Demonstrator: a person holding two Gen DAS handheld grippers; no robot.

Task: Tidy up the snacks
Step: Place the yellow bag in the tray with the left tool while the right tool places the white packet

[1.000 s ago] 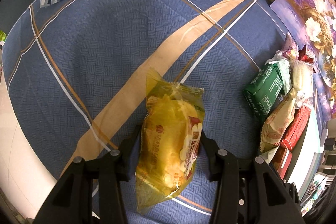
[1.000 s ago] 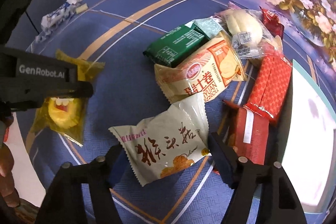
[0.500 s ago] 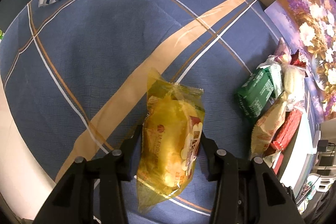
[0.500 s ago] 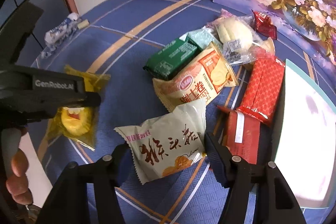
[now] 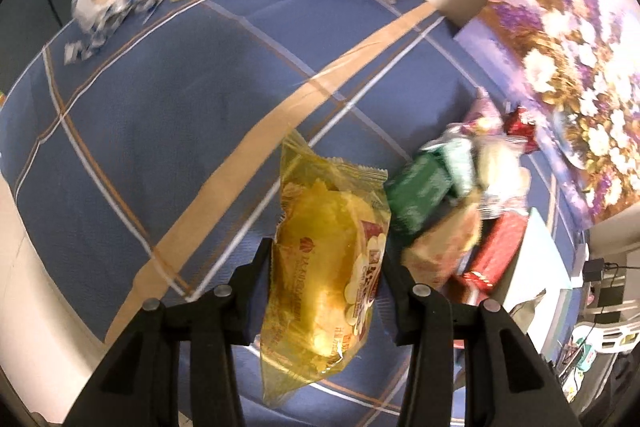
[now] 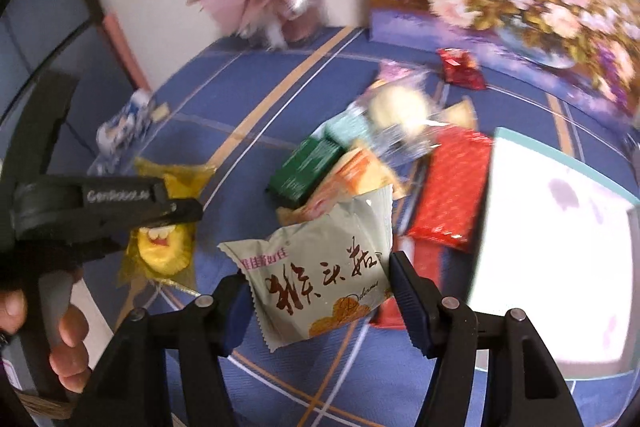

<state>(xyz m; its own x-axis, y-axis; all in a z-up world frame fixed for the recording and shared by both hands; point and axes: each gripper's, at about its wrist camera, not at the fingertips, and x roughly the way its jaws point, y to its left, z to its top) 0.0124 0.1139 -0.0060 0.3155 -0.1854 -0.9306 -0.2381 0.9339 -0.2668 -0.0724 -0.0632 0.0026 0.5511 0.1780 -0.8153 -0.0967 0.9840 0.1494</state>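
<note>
My left hand-held gripper (image 5: 326, 269) is pinching the yellow cake packet (image 5: 326, 259) and my right hand-held gripper (image 6: 320, 287) is clamping the grey-green biscuit packet (image 6: 320, 267), and both are now hanging clear of the blue plaid worktop (image 5: 160, 107). A second ago both packets were lying on it, so I am judging both pickups done. The white box (image 6: 552, 227) beside the snack pile (image 6: 380, 155) is looking like the likely destination.
</note>
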